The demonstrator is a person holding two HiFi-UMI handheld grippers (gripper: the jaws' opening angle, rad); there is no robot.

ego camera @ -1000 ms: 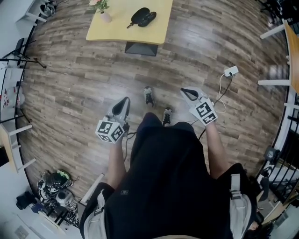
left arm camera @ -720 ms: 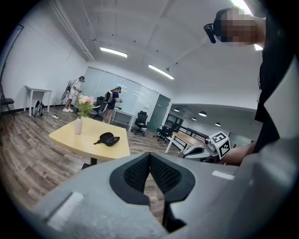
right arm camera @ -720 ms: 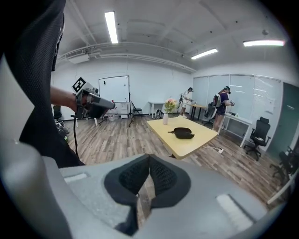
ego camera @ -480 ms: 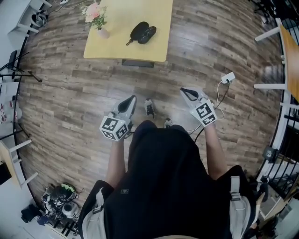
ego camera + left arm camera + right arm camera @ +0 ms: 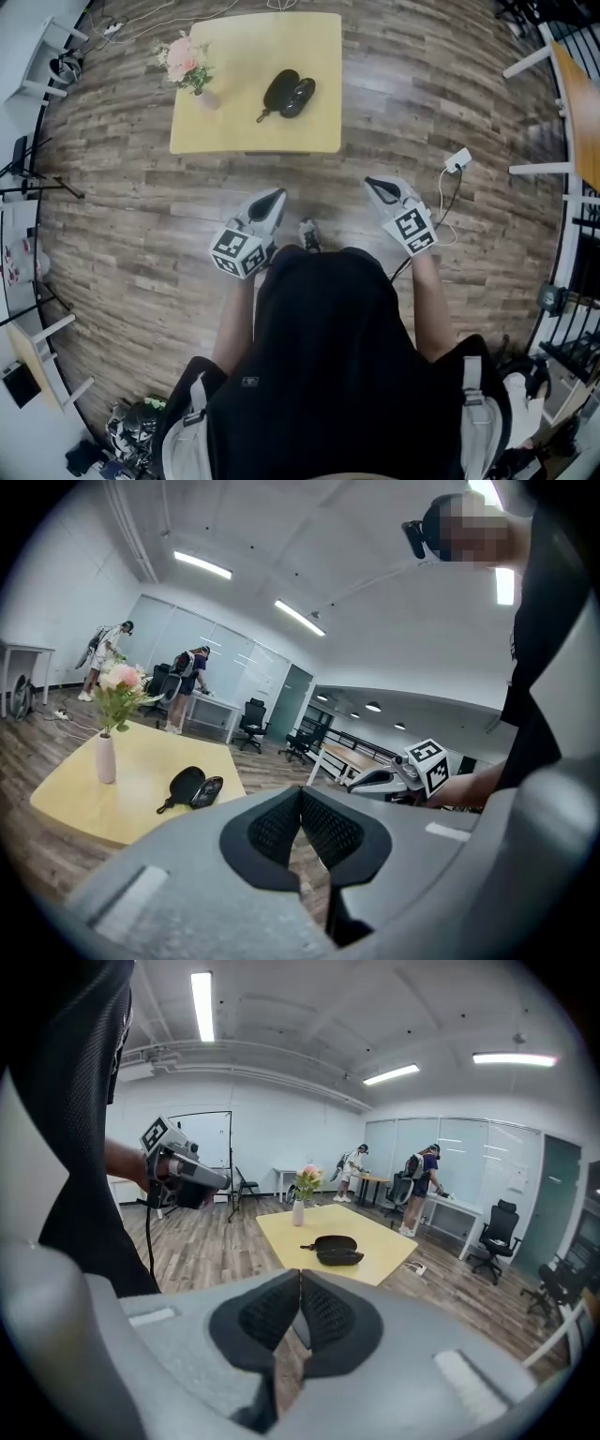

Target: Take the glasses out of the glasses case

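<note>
Both clenched empty, the left gripper (image 5: 272, 197) and right gripper (image 5: 375, 185) (counter (image 5: 244, 127) well apart) could shove the glasses case (image 5: 288, 92) off if rushed.

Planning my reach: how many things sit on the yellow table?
2: the glasses case near the table's middle, the flower vase at its far-left corner. Nothing seems hidden.

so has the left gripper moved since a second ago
Yes. In the head view the left gripper is now much closer to the near edge of the yellow table; it has been carried forward toward it.
</note>
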